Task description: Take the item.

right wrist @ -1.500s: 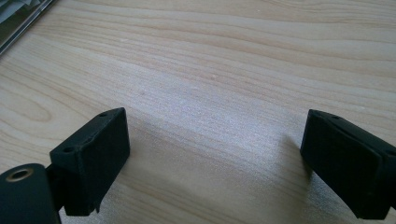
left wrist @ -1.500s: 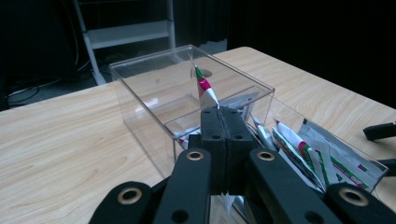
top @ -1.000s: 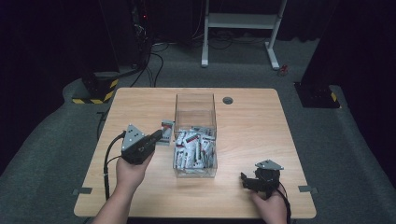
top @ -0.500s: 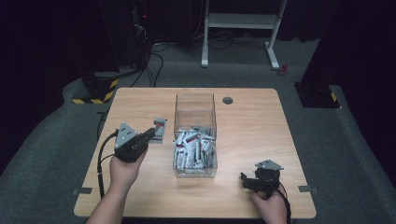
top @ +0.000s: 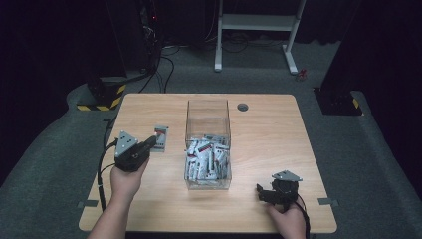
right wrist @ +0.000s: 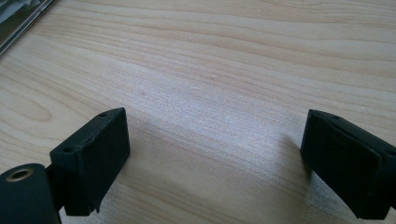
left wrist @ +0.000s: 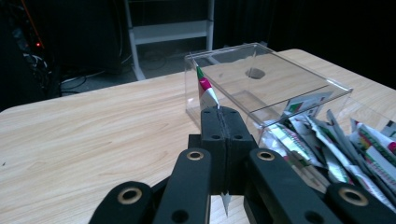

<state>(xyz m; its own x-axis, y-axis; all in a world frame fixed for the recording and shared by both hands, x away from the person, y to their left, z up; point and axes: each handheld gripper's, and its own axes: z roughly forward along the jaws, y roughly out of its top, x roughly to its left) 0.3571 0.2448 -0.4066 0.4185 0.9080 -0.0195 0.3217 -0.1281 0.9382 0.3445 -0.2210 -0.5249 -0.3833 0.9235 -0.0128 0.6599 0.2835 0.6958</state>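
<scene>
My left gripper [top: 151,142] hovers over the table [top: 278,139] left of a clear plastic box [top: 207,102]. It is shut on a thin white packet [top: 160,138] with red and green print. In the left gripper view that packet [left wrist: 206,90] stands edge-on, pinched between the closed jaws of the left gripper [left wrist: 223,122], with the box [left wrist: 299,77] just beyond. Several similar packets [top: 206,160] lie heaped in the box's near half. My right gripper [top: 262,192] rests near the table's front right, open, and in its own view the right gripper [right wrist: 215,158] has bare wood between its jaws.
A small round hole [top: 243,107] sits in the tabletop behind the box. A black cable [top: 102,169] trails from the left gripper over the table's left edge. Beyond the table stand a white metal frame [top: 259,22] and dark equipment on grey carpet.
The left hand has carried the packet leftward, away from the box's left wall and slightly lower. The right gripper has stayed where it was.
</scene>
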